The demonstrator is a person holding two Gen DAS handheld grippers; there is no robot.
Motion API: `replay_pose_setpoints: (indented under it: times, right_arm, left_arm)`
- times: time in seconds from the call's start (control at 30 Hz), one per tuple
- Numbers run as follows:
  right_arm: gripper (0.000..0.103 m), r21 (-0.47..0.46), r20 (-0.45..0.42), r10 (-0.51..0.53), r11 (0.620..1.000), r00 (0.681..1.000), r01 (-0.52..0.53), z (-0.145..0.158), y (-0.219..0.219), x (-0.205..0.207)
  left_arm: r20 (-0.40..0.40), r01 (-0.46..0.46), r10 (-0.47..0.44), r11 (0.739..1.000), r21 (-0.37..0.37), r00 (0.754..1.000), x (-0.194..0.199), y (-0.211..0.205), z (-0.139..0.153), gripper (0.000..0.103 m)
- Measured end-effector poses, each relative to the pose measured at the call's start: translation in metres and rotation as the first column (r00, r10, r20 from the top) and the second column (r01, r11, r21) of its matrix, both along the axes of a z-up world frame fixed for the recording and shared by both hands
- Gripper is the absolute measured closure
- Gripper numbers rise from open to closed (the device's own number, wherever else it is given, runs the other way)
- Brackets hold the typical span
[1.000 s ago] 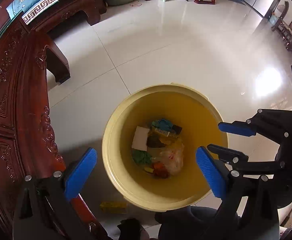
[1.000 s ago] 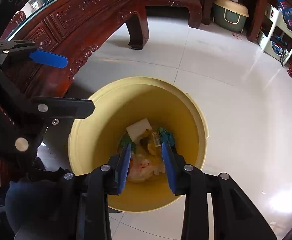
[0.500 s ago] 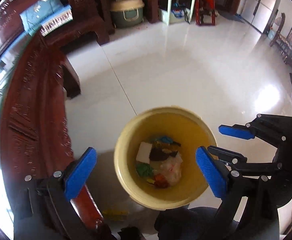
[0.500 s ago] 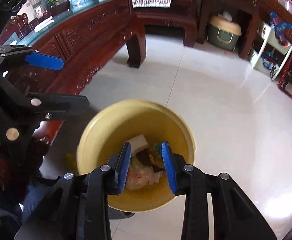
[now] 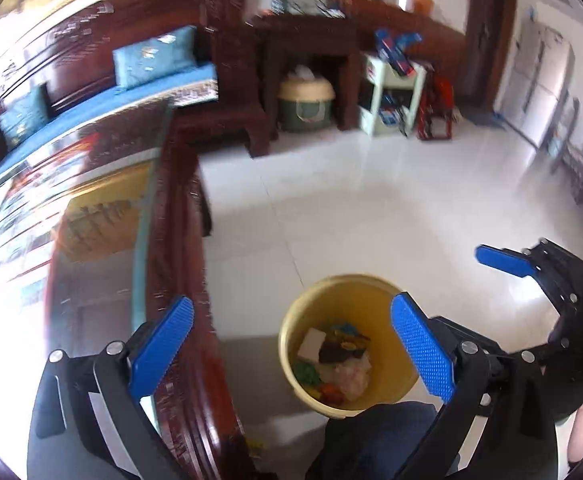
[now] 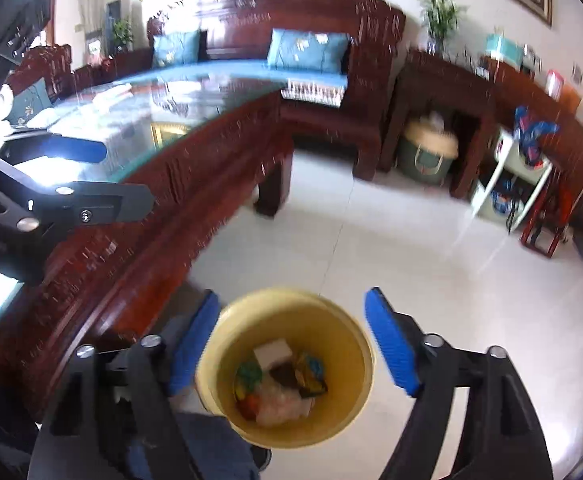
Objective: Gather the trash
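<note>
The left claw [image 5: 291,344] is spread wide with nothing between its blue pads [image 5: 421,354]. The right claw [image 6: 291,344] is opening, and it too has nothing between its blue pads [image 6: 389,342]. Both claws hang in the air above the yellow bucket [image 6: 359,396], and neither one touches it. The bucket stands on the shiny white floor [image 6: 451,280]. The trash [image 6: 279,384] lies at the bottom of the bucket: a white square piece, a green scrap, a dark wrapper, something orange and a crumpled clear bag, all in a heap. A bit of dark blue cloth from the person's clothes shows just in front of the bucket. Just to the left of the bucket is a big dark red wooden table [image 6: 151,248] with carved sides, and its glass tabletop [image 5: 71,220] is bright with light. Behind the bucket, past a wide stretch of floor, is a dark wooden sofa [image 6: 303,40] with blue cushions. To the right of the sofa, far behind the bucket, a green and cream tub [image 6: 427,152] sits under a side table, and beside it stands a small white shelf [image 6: 507,176] with toys. The far things are blurry.
</note>
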State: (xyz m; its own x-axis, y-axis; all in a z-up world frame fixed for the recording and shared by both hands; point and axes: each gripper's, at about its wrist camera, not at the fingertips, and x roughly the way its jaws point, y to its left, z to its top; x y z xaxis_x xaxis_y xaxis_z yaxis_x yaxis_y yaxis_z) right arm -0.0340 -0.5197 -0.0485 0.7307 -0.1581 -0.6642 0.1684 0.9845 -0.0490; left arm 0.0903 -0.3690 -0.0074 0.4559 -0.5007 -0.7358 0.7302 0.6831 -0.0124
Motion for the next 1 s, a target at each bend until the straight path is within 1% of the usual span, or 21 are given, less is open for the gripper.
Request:
replay_pose_setpoints:
  times: [0.07, 0.17, 0.2, 0.27, 0.37, 0.47, 0.57, 0.6, 0.7, 0.8, 0.9, 0.97, 1.0]
  right_arm:
    - [0.019, -0.021, 0.042, 0.015, 1.0, 0.999, -0.014, 0.014, 0.017, 0.0]
    - [0.014, -0.053, 0.097, 0.046, 0.998, 0.994, -0.041, 0.03, 0.044, 0.002]
    - [0.014, -0.061, 0.106, 0.054, 0.997, 0.993, -0.048, 0.035, 0.05, 0.004]
    - [0.009, -0.067, 0.138, 0.07, 0.996, 0.988, -0.061, 0.044, 0.065, 0.006]
    - [0.009, -0.055, 0.183, 0.08, 0.996, 0.98, -0.071, 0.056, 0.084, 0.011]
    - [0.009, -0.015, 0.222, 0.09, 0.996, 0.971, -0.089, 0.068, 0.104, 0.017]
    - [0.009, 0.003, 0.251, 0.119, 0.992, 0.961, -0.123, 0.078, 0.128, 0.021]
    - [0.009, 0.006, 0.26, 0.129, 0.991, 0.957, -0.135, 0.082, 0.136, 0.024]
    - [0.009, 0.018, 0.275, 0.157, 0.986, 0.949, -0.168, 0.09, 0.163, 0.032]
    - [0.009, 0.031, 0.296, 0.192, 0.977, 0.936, -0.21, 0.095, 0.192, 0.041]
    - [0.009, 0.015, 0.306, 0.242, 0.966, 0.921, -0.259, 0.097, 0.22, 0.05]
    - [0.009, 0.027, 0.308, 0.274, 0.955, 0.911, -0.296, 0.095, 0.238, 0.056]
    - [0.009, 0.037, 0.306, 0.29, 0.948, 0.907, -0.316, 0.094, 0.247, 0.059]
  left_arm:
    - [0.013, -0.049, 0.049, 0.998, -0.032, 0.999, 0.003, 0.025, 0.009, 0.004]
    - [0.048, -0.118, 0.121, 0.991, -0.065, 0.991, 0.006, 0.06, 0.023, 0.004]
    - [0.055, -0.145, 0.15, 0.986, -0.08, 0.987, 0.006, 0.073, 0.027, 0.004]
    - [0.059, -0.179, 0.186, 0.977, -0.112, 0.981, 0.006, 0.096, 0.034, 0.004]
    - [0.071, -0.219, 0.232, 0.964, -0.15, 0.97, 0.006, 0.13, 0.045, 0.004]
    - [0.083, -0.261, 0.28, 0.947, -0.185, 0.956, 0.003, 0.16, 0.054, 0.004]
    - [0.11, -0.316, 0.342, 0.927, -0.2, 0.933, 0.002, 0.19, 0.061, 0.004]
    - [0.119, -0.334, 0.362, 0.921, -0.202, 0.925, -0.002, 0.199, 0.062, 0.004]
    - [0.137, -0.403, 0.439, 0.887, -0.227, 0.888, -0.003, 0.234, 0.066, 0.004]
    - [0.169, -0.477, 0.52, 0.846, -0.238, 0.837, -0.005, 0.268, 0.07, 0.004]
    - [0.197, -0.535, 0.579, 0.812, -0.235, 0.792, -0.006, 0.302, 0.072, 0.004]
    - [0.2, -0.581, 0.625, 0.778, -0.241, 0.754, -0.006, 0.326, 0.071, 0.004]
    - [0.198, -0.598, 0.643, 0.763, -0.244, 0.74, -0.007, 0.338, 0.071, 0.004]
